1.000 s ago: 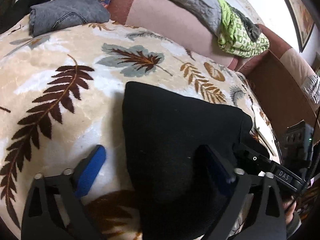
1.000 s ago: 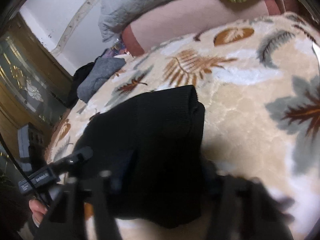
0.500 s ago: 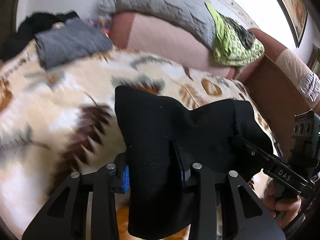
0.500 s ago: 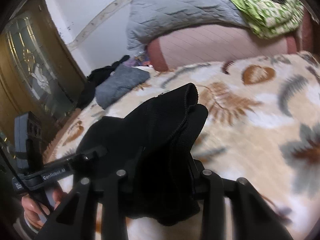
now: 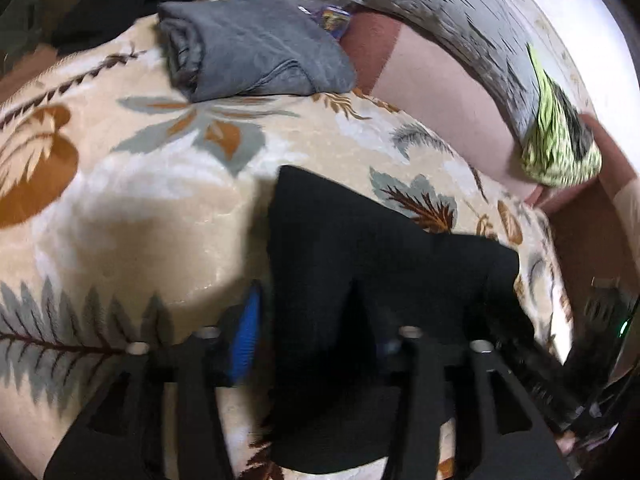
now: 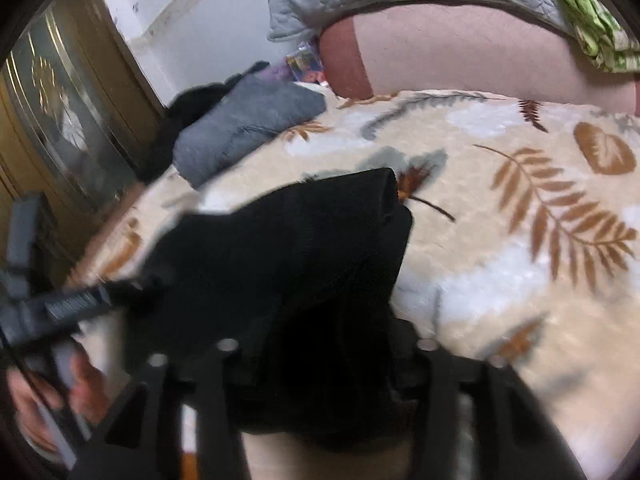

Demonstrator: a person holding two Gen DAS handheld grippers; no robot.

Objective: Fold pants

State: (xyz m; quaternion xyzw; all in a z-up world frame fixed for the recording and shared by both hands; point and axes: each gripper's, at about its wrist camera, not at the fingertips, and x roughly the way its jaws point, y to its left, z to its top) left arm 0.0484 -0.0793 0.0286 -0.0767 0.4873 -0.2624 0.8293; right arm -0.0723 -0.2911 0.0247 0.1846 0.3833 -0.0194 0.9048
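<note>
The folded black pants (image 5: 352, 256) hang between both grippers above the leaf-patterned blanket (image 5: 140, 208). My left gripper (image 5: 316, 332) is shut on the near edge of the pants, its blue pad (image 5: 244, 336) showing at the left of the cloth. In the right wrist view the pants (image 6: 288, 256) fill the centre and my right gripper (image 6: 324, 356) is shut on their near edge. The other gripper shows at the left edge of that view (image 6: 60, 308), held by a hand.
A folded grey garment (image 5: 252, 60) lies at the far left of the bed, with a dark pile (image 5: 132, 4) behind it. A pink bolster (image 5: 436, 92), grey quilt (image 5: 440, 12) and green cloth (image 5: 560, 148) line the back. A wooden door (image 6: 60, 120) stands left.
Both grippers closed on the pants and lifted them off the blanket. They have since carried the pants leftward toward the grey garment.
</note>
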